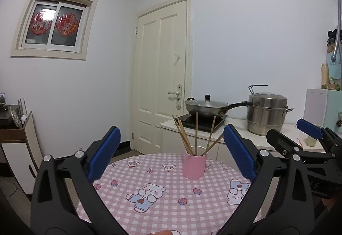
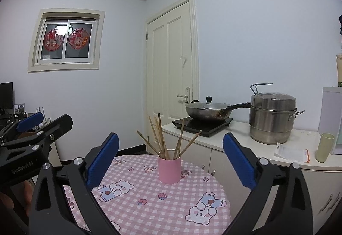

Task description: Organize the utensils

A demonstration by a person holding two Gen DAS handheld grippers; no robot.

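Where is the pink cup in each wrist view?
Left wrist: pink cup just right of centre, between the open left gripper's fingers, on the checked table.
Right wrist: pink cup at centre, between the open right gripper's fingers.
Shared landmark: wok behind it.

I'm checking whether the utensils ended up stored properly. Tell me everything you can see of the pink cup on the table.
The pink cup is a plain, handleless cylinder with a matte, smooth finish; its material cannot be told. It stands upright on the pink checked tablecloth with bear prints, towards the far side of the round table. Several wooden chopsticks stand in it, fanning out above the rim. Nothing else touches it: both grippers are open and held back from it, with the cup seen between their blue pads.
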